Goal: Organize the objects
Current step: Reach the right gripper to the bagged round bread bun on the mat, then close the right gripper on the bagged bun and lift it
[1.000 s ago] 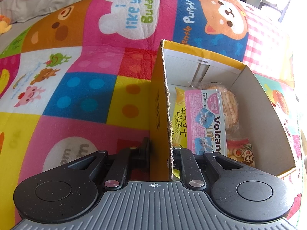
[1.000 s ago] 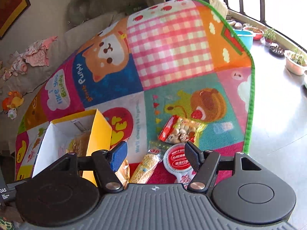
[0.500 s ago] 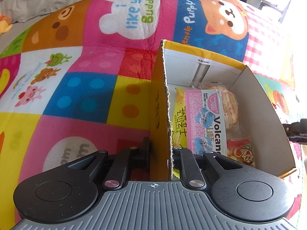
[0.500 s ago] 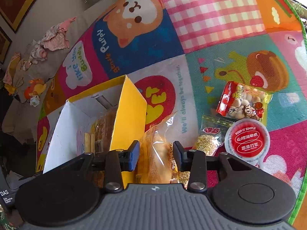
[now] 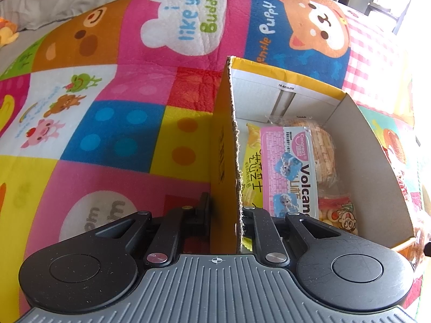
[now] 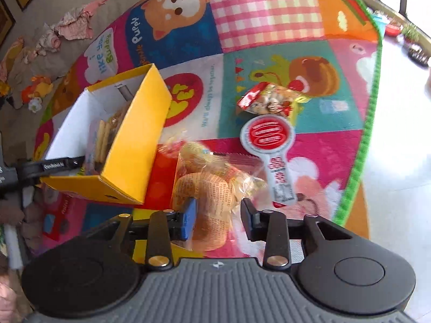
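Observation:
My left gripper [image 5: 225,215] is shut on the near wall of the yellow cardboard box [image 5: 225,145], one finger outside and one inside. The box holds a pink Volcano pack [image 5: 289,169], a yellow snack pack [image 5: 252,167], a biscuit bag [image 5: 323,148] and a candy bag [image 5: 338,212]. In the right wrist view the box [image 6: 134,145] stands at left. My right gripper [image 6: 218,216] is shut on a clear bag of yellow-orange snacks [image 6: 212,185], held above the mat just right of the box.
A red-lidded white cup pack [image 6: 270,140] and a red-ended bag of nuts [image 6: 269,99] lie on the colourful play mat [image 6: 269,21]. The mat's green edge [image 6: 369,123] borders pale floor at right. Clothes and toys [image 6: 67,29] lie on grey bedding behind.
My right gripper has taken the clear snack bag off the mat and lifted it beside the box. The left gripper has kept its hold on the box wall.

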The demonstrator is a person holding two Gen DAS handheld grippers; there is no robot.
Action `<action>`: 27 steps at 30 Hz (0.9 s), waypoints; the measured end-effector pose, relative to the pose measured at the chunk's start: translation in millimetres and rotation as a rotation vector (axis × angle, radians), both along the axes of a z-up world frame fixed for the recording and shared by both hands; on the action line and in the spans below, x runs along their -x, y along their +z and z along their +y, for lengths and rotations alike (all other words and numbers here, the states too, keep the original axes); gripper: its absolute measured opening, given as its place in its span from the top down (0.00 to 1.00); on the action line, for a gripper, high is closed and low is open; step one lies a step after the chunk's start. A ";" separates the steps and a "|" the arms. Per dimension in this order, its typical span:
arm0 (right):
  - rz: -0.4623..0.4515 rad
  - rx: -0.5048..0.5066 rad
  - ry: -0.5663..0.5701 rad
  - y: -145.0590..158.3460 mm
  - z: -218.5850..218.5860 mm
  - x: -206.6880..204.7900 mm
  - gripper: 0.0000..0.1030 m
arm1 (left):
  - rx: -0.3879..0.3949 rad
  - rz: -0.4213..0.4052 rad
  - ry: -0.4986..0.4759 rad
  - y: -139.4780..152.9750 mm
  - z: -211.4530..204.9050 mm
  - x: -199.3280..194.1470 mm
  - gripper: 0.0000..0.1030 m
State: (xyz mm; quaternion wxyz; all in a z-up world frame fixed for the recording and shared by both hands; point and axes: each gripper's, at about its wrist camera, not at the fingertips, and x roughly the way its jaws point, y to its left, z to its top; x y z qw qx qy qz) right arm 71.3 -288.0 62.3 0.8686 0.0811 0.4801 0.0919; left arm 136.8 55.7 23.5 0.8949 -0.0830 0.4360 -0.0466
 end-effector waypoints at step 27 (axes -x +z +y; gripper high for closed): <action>-0.060 0.191 0.009 -26.3 54.3 0.0 0.38 | -0.024 0.021 0.018 3.1 -7.6 0.3 0.86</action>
